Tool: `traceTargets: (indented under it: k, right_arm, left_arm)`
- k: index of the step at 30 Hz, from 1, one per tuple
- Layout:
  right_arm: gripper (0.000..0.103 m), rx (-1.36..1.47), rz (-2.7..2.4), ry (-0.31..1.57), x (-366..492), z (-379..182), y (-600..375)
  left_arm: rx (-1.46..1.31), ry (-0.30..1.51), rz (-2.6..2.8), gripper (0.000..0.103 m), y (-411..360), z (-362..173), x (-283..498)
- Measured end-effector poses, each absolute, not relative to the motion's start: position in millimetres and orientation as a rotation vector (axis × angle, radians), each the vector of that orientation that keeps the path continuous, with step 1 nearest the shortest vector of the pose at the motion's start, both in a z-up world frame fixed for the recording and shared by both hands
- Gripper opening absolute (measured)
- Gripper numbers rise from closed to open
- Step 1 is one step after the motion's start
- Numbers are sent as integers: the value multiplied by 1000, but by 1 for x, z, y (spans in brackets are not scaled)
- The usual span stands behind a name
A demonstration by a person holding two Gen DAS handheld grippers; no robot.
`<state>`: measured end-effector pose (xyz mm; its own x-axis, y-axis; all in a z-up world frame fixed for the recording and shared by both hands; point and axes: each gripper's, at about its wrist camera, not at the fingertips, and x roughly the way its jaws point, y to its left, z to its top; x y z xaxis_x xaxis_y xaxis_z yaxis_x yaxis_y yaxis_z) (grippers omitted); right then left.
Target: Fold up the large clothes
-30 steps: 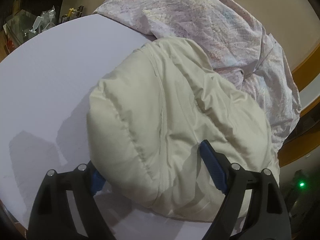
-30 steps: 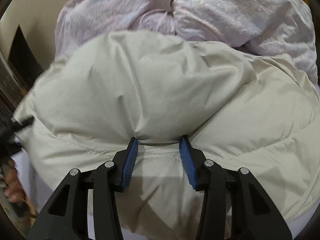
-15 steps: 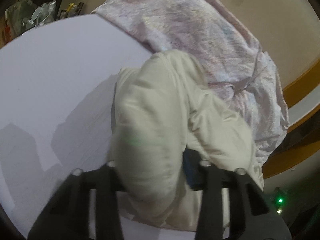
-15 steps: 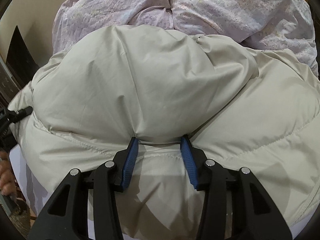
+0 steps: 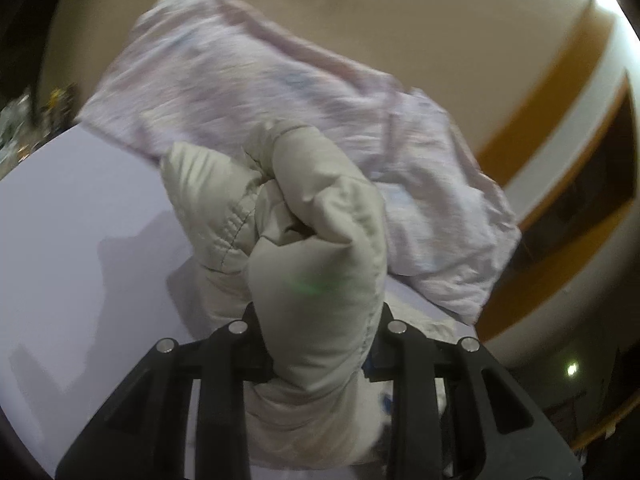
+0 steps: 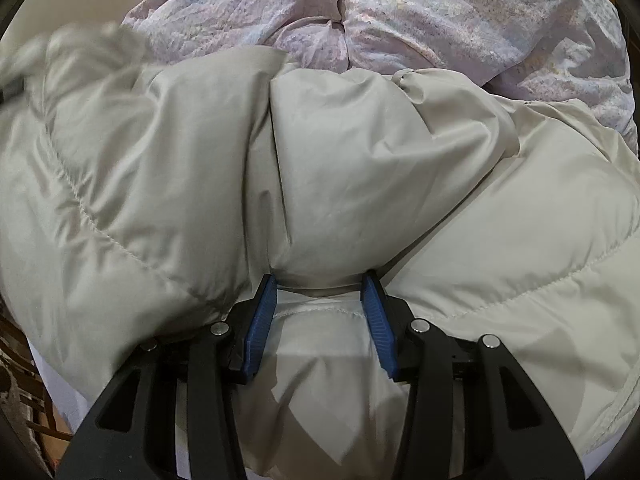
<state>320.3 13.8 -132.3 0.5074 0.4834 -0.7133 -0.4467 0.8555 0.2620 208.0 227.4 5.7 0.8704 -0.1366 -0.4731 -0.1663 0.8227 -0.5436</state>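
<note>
White table [image 5: 72,240] takes up the lower left of the left wrist view; its bare top is smooth, w/ soft shadows on it.

Pale pink patterned cloth [image 6: 460,28], crumpled, lies at the far side of the table behind the jacket. In the left wrist view the same cloth [image 5: 248,80] is blurred and hangs over the table's far edge.

Cream puffer jacket [image 6: 360,160] fills most of the right wrist view: quilted, w/ stitched seams, bunched in big folds, resting on the table right in front of the pink cloth and touching it. Far left part of it is blurred in that view. In the left wrist view a thick bunched fold of the jacket [image 5: 312,240] stands up off the table, lifted toward the camera.

Right gripper [image 6: 322,316] has its 2 blue pads about half apart, pressed on a puffy fold of the jacket from both sides, so it's clamped on the jacket. Low at the near edge of the garment.

Left gripper [image 5: 316,340] is clamped on the jacket too: the raised fold fills the gap between its black fingers [image 5: 400,340] and hides the pads almost fully; only a sliver of blue shows at right. Its jaws have just been closing, w/ the jacket fold between them.

Small green light spot [image 5: 310,286] sits on the held fold. Small bright lamp [image 5: 572,369] glows low right, in a dark area.
</note>
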Motion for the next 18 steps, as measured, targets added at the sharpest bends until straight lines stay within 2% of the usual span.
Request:
traceTargets:
  k: [10,18]
  right_arm:
    - [46,121,624,861,326,-129,-10]
    - [47,137,626,778,300,-114,-63]
  left_arm:
    - [-455,541,-174,33,108,27,254]
    - [-400,594,-214,33,65,14,273]
